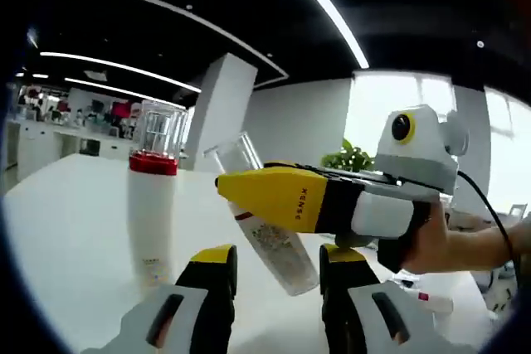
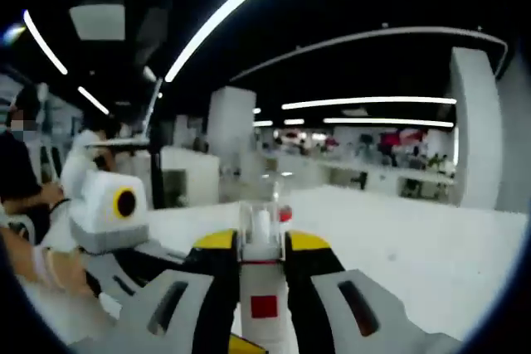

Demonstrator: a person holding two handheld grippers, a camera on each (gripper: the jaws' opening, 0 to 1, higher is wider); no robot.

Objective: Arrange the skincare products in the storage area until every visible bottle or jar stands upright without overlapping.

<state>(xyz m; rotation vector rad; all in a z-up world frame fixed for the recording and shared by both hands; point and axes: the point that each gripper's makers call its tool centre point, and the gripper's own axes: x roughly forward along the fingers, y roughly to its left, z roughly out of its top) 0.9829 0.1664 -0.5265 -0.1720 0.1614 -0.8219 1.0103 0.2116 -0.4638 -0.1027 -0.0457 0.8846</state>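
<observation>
A white bottle with a red band and clear cap (image 1: 153,205) stands upright on the white table (image 1: 66,238), just left of and beyond my left gripper (image 1: 278,288), which is open. A second, similar bottle (image 1: 274,246) leans with its cap up and to the left, its base between my left jaws. The right gripper (image 1: 241,192) comes in from the right and is shut on it. In the right gripper view this bottle (image 2: 262,288), with a red square label and clear cap, is clamped in the right gripper (image 2: 262,304).
A small white item with a red mark (image 1: 430,300) lies on the table at the right, under the person's hand (image 1: 448,242). A green plant (image 1: 353,157) stands behind. Open tabletop (image 2: 415,246) stretches to the right. A seated person (image 2: 21,180) is far left.
</observation>
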